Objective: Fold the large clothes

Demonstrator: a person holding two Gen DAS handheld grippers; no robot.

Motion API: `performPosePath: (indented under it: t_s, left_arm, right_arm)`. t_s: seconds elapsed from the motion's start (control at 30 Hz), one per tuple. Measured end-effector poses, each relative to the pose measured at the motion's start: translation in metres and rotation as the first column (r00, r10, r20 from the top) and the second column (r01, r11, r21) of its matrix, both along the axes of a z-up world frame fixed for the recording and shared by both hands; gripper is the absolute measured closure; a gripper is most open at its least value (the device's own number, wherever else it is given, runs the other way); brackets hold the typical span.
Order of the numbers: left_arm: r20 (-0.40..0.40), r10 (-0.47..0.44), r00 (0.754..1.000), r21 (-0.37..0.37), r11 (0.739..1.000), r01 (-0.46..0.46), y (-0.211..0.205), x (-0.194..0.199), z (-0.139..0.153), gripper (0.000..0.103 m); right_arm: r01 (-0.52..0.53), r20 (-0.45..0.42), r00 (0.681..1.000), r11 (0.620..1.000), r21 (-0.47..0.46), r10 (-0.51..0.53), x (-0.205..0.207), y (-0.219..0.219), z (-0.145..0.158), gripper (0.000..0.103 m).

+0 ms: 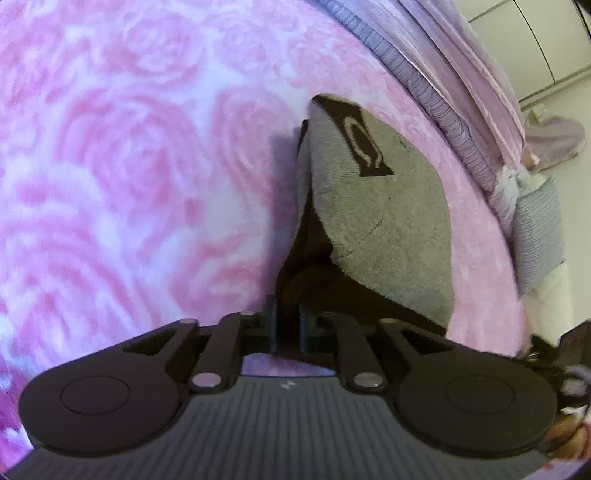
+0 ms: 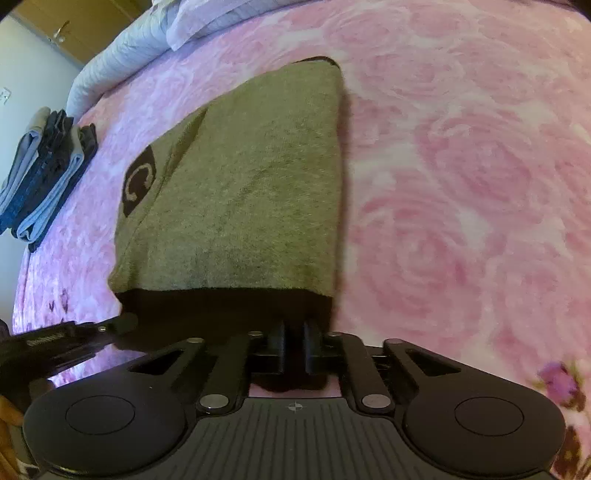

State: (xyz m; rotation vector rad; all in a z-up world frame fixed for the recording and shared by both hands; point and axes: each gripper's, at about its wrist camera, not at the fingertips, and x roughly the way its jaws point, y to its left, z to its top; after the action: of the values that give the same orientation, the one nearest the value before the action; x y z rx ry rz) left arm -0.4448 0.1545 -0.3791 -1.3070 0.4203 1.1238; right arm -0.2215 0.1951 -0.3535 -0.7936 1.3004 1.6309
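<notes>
A grey knitted garment (image 2: 251,192) with a dark hem and a dark patch bearing a pale C-shaped logo (image 2: 138,181) lies folded on a pink rose-patterned blanket (image 2: 461,166). My right gripper (image 2: 295,332) is shut on the dark hem at the garment's near right corner. In the left wrist view the same garment (image 1: 380,206) is lifted and draped, and my left gripper (image 1: 288,314) is shut on its dark edge. The left gripper's tip (image 2: 122,323) also shows at the hem's left corner in the right wrist view.
A stack of folded grey and dark clothes (image 2: 44,173) sits near the blanket's far left edge. Lilac pillows and a quilt (image 2: 147,33) lie at the head of the bed (image 1: 480,122). White cupboard doors (image 1: 535,37) stand beyond the bed.
</notes>
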Motion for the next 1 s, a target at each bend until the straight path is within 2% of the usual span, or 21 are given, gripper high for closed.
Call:
performPosePath:
  t_s: [0.03,0.07,0.1,0.2,0.3,0.37,0.5,0.53,0.57,0.6,0.63,0.67,0.7,0.73,0.8,0.87,0.93,1.0]
  left_arm:
    - [-0.013,0.004,1.0,-0.001,1.0,-0.004,0.0,0.002,0.004,0.078]
    - [-0.012,0.023,1.0,-0.012,1.0,-0.023,-0.003,0.002,0.008,0.071]
    - [0.001,0.051,0.999,-0.028,0.998,-0.051,-0.007,-0.001,0.011,0.07]
    - [0.103,0.177,0.979,-0.098,0.981,-0.167,-0.029,-0.017,0.02,0.065]
    - [0.235,0.286,0.929,-0.179,0.952,-0.247,-0.048,-0.02,0.018,0.051]
    - [0.305,0.32,0.897,-0.201,0.942,-0.268,-0.051,-0.013,0.009,0.044]
    - [0.368,0.393,0.842,-0.228,0.917,-0.329,-0.045,0.007,-0.024,0.044]
    - [0.38,0.409,0.83,-0.234,0.91,-0.341,-0.043,0.011,-0.032,0.045]
    - [0.381,0.427,0.82,-0.248,0.902,-0.354,-0.041,0.016,-0.04,0.052]
    - [0.39,0.446,0.806,-0.251,0.893,-0.372,-0.039,0.019,-0.047,0.055]
    - [0.407,0.463,0.787,-0.25,0.886,-0.391,-0.038,0.02,-0.052,0.066]
    - [0.409,0.471,0.782,-0.249,0.882,-0.4,-0.037,0.021,-0.054,0.08]
    - [0.416,0.472,0.777,-0.245,0.881,-0.405,-0.036,0.021,-0.055,0.085]
    - [0.418,0.471,0.777,-0.239,0.882,-0.406,-0.035,0.02,-0.054,0.088]
    - [0.403,0.442,0.801,-0.211,0.897,-0.389,-0.033,0.014,-0.044,0.09]
    - [0.379,0.407,0.831,-0.168,0.913,-0.371,-0.029,0.001,-0.03,0.09]
    - [0.362,0.41,0.837,-0.122,0.911,-0.394,-0.028,-0.022,-0.017,0.09]
    - [0.311,0.406,0.859,-0.074,0.912,-0.404,-0.024,-0.046,-0.006,0.09]
  right_arm:
    - [-0.001,-0.007,1.0,1.0,-0.01,0.001,0.002,0.002,0.002,0.075]
    - [-0.004,-0.009,1.0,1.0,-0.012,0.003,0.005,0.004,0.005,0.063]
    - [-0.004,-0.015,1.0,1.0,-0.01,0.004,0.009,0.005,0.008,0.053]
    - [0.043,-0.097,0.994,0.999,-0.006,-0.044,0.031,0.008,0.016,0.04]
    - [0.102,-0.187,0.976,0.993,-0.053,-0.11,0.048,0.012,0.005,0.035]
    - [0.141,-0.246,0.956,0.985,-0.095,-0.161,0.052,0.012,-0.011,0.034]
    - [0.216,-0.328,0.908,0.963,-0.163,-0.26,0.053,0.014,-0.044,0.034]
    - [0.241,-0.35,0.893,0.957,-0.161,-0.284,0.052,0.014,-0.05,0.034]
    - [0.266,-0.381,0.872,0.951,-0.157,-0.307,0.052,0.012,-0.055,0.035]
    - [0.273,-0.401,0.861,0.95,-0.155,-0.313,0.052,0.013,-0.057,0.046]
    - [0.262,-0.415,0.858,0.953,-0.156,-0.303,0.05,0.014,-0.058,0.058]
    - [0.256,-0.406,0.863,0.953,-0.161,-0.3,0.047,0.014,-0.06,0.069]
    - [0.26,-0.415,0.858,0.952,-0.161,-0.304,0.047,0.012,-0.06,0.081]
    - [0.267,-0.423,0.85,0.949,-0.169,-0.314,0.046,0.01,-0.059,0.083]
    - [0.284,-0.433,0.836,0.941,-0.184,-0.337,0.043,0.007,-0.057,0.088]
    - [0.282,-0.463,0.812,0.934,-0.221,-0.354,0.03,-0.001,-0.051,0.089]
    - [0.238,-0.5,0.8,0.94,-0.243,-0.332,0.011,-0.01,-0.046,0.089]
    - [0.173,-0.522,0.796,0.942,-0.287,-0.306,-0.013,-0.018,-0.047,0.082]
